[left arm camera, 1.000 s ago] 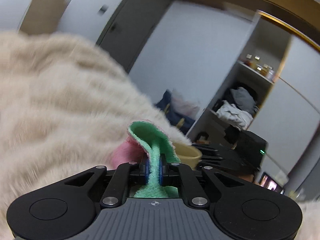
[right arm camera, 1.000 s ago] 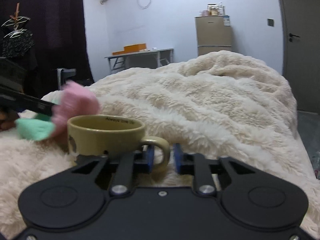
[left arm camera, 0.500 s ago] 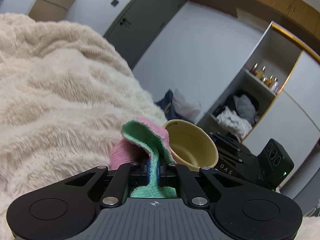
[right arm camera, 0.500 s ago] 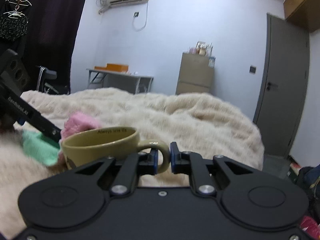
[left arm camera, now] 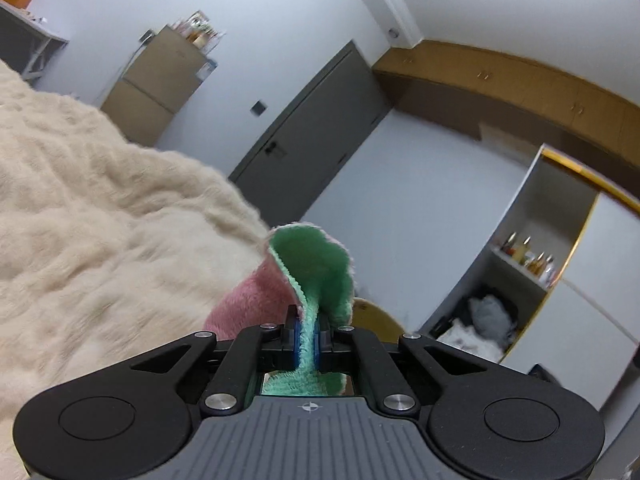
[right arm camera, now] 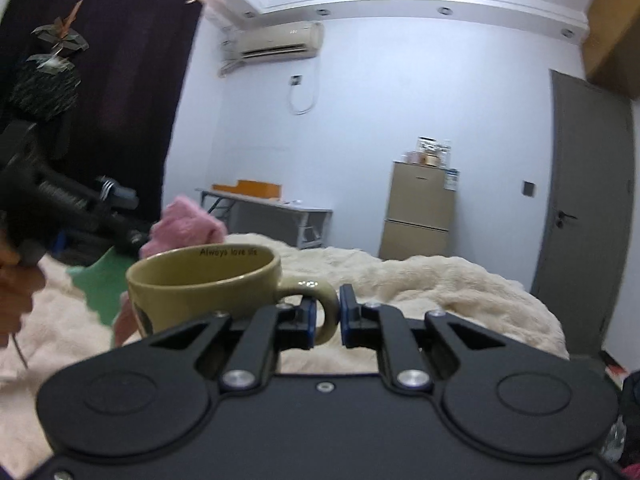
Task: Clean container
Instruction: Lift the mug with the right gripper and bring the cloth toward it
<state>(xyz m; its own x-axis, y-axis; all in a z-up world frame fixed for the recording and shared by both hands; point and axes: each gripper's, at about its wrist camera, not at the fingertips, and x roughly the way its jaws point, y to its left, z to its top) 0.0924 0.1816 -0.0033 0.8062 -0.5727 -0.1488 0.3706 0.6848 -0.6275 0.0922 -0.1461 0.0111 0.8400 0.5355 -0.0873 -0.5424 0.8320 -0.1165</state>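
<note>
My left gripper is shut on a pink and green cloth, which stands up between the pads. A sliver of the olive-yellow mug shows just behind the cloth. In the right wrist view my right gripper is shut on the mug's handle and holds the mug lifted above the bed, upright, its opening up. The cloth hangs just left of the mug rim, held by the left gripper.
A fluffy cream blanket covers the bed below both grippers. A grey door, a beige cabinet, a desk and open shelves with bottles and clothes stand around the room.
Both grippers have risen from the blanket. The mug is lifted higher and the cloth has come up beside its rim. Both views have tilted upward toward the walls and ceiling.
</note>
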